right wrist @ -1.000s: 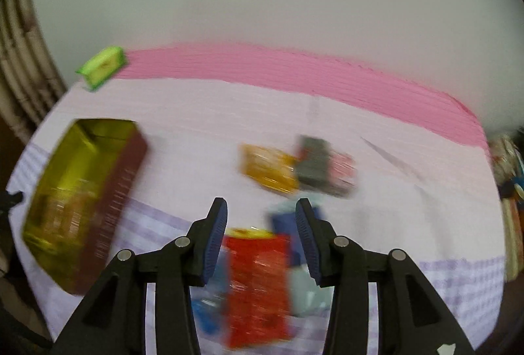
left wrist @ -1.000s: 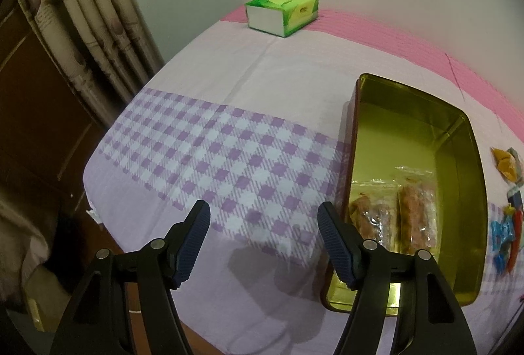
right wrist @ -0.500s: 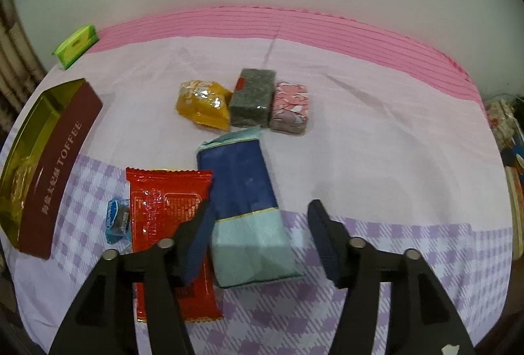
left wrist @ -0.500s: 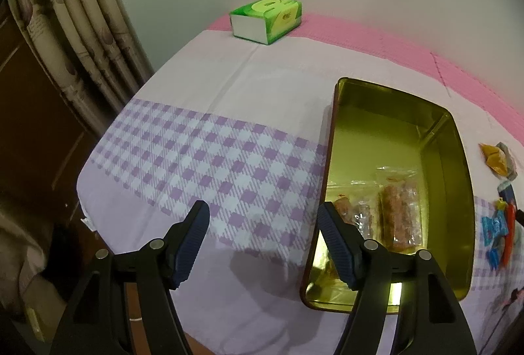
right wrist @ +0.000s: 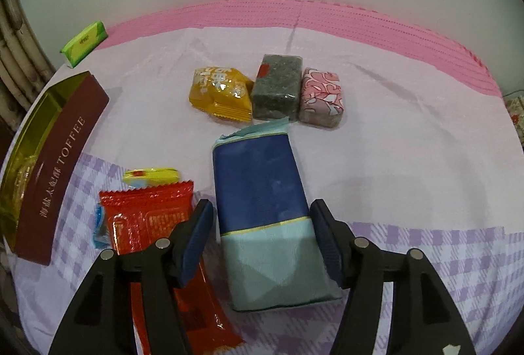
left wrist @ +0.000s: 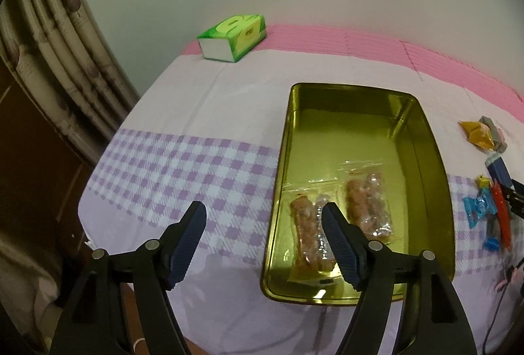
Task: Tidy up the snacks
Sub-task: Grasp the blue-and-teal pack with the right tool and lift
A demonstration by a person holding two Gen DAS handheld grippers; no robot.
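Checked tablecloth [left wrist: 196, 165] | tin [left wrist: 439, 191]: two packets inside | beside tin: seven snacks left | left gripper [left wrist: 263, 224] wide open, empty | right gripper [right wrist: 262, 224] open astride blue packet [right wrist: 262, 191], pads clear

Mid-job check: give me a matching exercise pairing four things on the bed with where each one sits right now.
Things:
1. blue pack
2. clear-wrapped snacks
3. green tissue box
4. red packet

Places:
A. inside the gold tin
B. far corner, on the pink strip's edge
C. between the right hand-held gripper pads
D. just left of the blue pack

Pairs: 1-C, 2-A, 3-B, 4-D
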